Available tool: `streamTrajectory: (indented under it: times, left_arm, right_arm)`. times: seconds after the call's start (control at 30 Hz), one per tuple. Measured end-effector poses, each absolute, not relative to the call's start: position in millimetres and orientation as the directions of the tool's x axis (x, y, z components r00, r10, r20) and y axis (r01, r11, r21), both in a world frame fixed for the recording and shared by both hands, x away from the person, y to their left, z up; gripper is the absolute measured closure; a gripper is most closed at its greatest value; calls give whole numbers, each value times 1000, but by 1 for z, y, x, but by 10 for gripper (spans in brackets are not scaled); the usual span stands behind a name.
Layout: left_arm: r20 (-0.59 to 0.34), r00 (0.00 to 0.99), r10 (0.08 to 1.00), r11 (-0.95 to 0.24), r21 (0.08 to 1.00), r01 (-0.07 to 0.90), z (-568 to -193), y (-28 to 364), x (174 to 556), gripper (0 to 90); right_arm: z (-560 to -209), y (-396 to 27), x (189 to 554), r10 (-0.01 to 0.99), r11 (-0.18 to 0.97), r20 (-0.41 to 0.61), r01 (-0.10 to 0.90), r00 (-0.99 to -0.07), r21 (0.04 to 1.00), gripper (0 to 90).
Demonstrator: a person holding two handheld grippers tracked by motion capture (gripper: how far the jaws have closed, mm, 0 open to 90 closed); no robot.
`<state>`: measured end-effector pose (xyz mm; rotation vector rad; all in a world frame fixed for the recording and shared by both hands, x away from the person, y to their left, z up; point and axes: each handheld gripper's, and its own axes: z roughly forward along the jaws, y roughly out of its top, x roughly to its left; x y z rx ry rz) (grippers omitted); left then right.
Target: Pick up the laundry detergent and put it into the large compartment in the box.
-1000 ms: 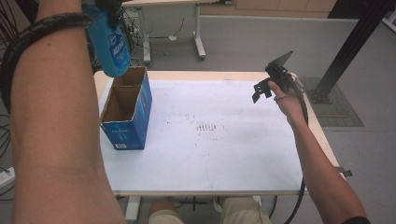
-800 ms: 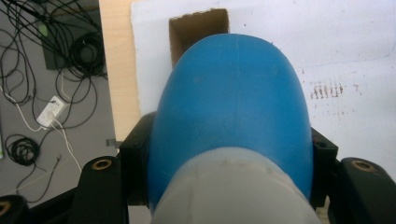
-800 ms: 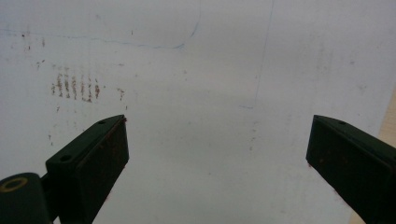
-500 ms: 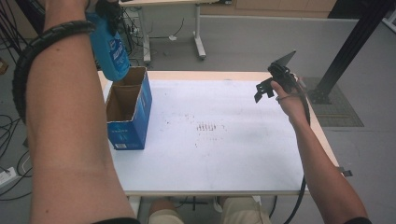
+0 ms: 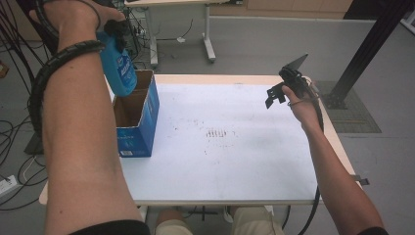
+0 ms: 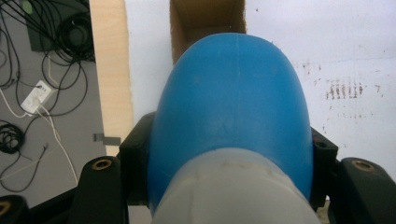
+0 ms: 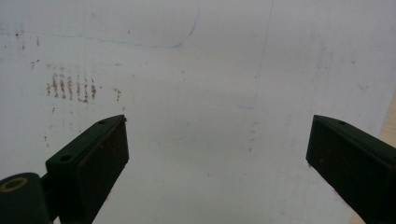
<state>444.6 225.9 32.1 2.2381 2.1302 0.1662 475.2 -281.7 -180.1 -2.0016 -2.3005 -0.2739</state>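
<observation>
The table (image 5: 254,161) is white, scuffed with brown marks near its middle. At its 9 o'clock edge stands a blue box (image 5: 142,122), top open, brown inside. Above the box's far end hangs the bottle (image 5: 117,66): blue, rounded, with a white label and paler neck. The left gripper (image 5: 115,29) pinches it, 1 jaw on each flank, bottle pointing down. At 3 o'clock the right gripper (image 5: 279,95) hovers, spread, holding nothing.
</observation>
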Motion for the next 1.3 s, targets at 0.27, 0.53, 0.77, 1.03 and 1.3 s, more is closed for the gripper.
streamTrajectory:
  times: [0.27,0.53,0.77,1.03,1.3]
  left_arm:
    - [38,33,999,-37,88,995,10,235,447,378]
    - [15,14,1000,-15,71,997,-12,247,447,378]
    - [-2,12,1000,-12,60,998,-33,252,446,378]
    - [-9,15,1000,-14,61,998,-56,252,444,378]
    - [-11,21,1000,-20,68,997,-76,250,441,378]
  right_arm:
    - [-181,-281,475,972,140,178,987,-153,85,57]
    - [-181,-276,475,972,142,176,987,-155,80,57]
    - [-181,-274,474,973,140,173,987,-152,80,57]
    - [-180,-272,473,974,141,167,987,-153,83,57]
    - [-180,-268,472,974,143,163,986,-155,84,57]
